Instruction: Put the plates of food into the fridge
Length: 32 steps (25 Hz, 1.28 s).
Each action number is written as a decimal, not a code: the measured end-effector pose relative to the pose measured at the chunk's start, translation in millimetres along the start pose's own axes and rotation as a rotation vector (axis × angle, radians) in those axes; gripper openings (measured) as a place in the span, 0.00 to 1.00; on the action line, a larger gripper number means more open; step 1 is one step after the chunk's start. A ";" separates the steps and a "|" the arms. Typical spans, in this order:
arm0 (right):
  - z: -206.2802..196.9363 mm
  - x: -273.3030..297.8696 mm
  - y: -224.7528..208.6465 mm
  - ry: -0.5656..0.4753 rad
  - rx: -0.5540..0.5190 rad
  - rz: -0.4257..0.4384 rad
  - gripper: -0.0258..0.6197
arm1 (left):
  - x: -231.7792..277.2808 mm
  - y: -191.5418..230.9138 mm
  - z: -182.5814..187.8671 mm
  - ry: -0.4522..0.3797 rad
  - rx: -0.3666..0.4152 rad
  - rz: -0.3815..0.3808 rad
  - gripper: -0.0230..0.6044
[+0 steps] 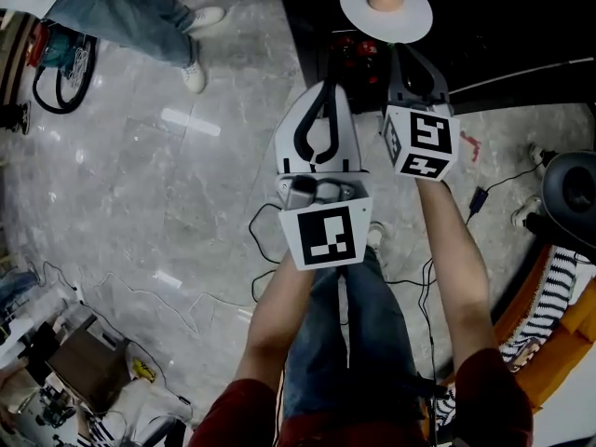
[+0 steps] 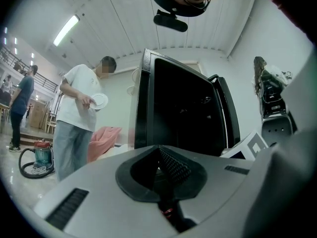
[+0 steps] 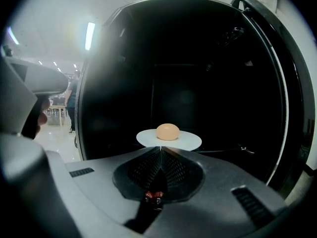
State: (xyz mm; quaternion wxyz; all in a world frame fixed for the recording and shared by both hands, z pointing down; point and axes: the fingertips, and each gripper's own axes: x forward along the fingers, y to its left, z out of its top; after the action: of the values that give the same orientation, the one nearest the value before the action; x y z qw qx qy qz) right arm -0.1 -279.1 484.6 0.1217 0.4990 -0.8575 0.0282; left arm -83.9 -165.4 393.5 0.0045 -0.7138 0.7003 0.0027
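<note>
The left gripper (image 1: 323, 91) is held just in front of the person's body. Its jaws are pressed together and nothing is between them. It points forward, and it is just beside the right gripper (image 3: 159, 148), which reaches a little further ahead.

The right gripper has its jaws clamped on the near rim of a white plate (image 3: 185, 142). The plate is round, so it has no long side. It lies flat and level, face up, and sticks straight out from the jaw tips toward the fridge (image 3: 198, 58). In its middle sits one pale brown, egg-shaped piece of food (image 3: 168, 131). In the right gripper view the longer side of the food runs from left to right.

The plate is at the dark open mouth of the black fridge, with the fridge door (image 3: 292, 93) swung open at the right. I cannot tell if the plate already rests on a shelf inside.

Further away, on the grey marble floor (image 1: 168, 156), a second person (image 2: 79, 118) in a white shirt stands and holds another white plate (image 2: 99, 101). Near this person's feet is a teal vacuum cleaner (image 2: 37, 157).
</note>
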 end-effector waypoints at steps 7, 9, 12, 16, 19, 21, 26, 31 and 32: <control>0.4 9.0 -3.3 0.005 0.002 -0.014 0.06 | 0.1 0.9 -1.5 0.005 0.008 -0.007 0.05; 0.0 11.1 -4.4 0.010 0.016 -0.015 0.06 | -0.8 0.5 -1.1 0.002 0.017 -0.009 0.05; -1.9 16.8 -7.8 0.023 0.058 -0.020 0.06 | -0.8 -1.4 -3.1 0.004 0.026 -0.016 0.05; -1.5 21.6 -11.5 0.025 0.098 -0.029 0.06 | -0.8 -3.2 -3.4 0.005 0.028 -0.022 0.05; -1.1 23.3 -13.2 0.024 0.091 -0.033 0.06 | -0.8 -3.5 -3.0 0.005 0.026 -0.024 0.05; -0.4 25.2 -13.9 0.025 0.087 -0.034 0.06 | -0.8 -2.5 -3.2 0.004 0.023 -0.022 0.05; -0.3 30.6 -14.6 0.033 0.077 -0.037 0.06 | -0.6 -0.6 -5.0 0.007 0.017 -0.024 0.05; 3.0 37.4 -13.8 0.034 0.073 -0.038 0.06 | 0.1 -1.4 -7.2 0.015 -0.018 -0.022 0.05; 3.3 38.4 -13.4 0.034 0.071 -0.035 0.06 | -0.3 -2.4 -7.4 0.016 -0.013 -0.023 0.05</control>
State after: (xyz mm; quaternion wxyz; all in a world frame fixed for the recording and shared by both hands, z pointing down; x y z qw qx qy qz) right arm -7.3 -319.0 489.5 0.1190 0.5175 -0.8449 0.0649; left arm -81.6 -165.1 400.9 -0.0057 -0.7217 0.6922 0.0016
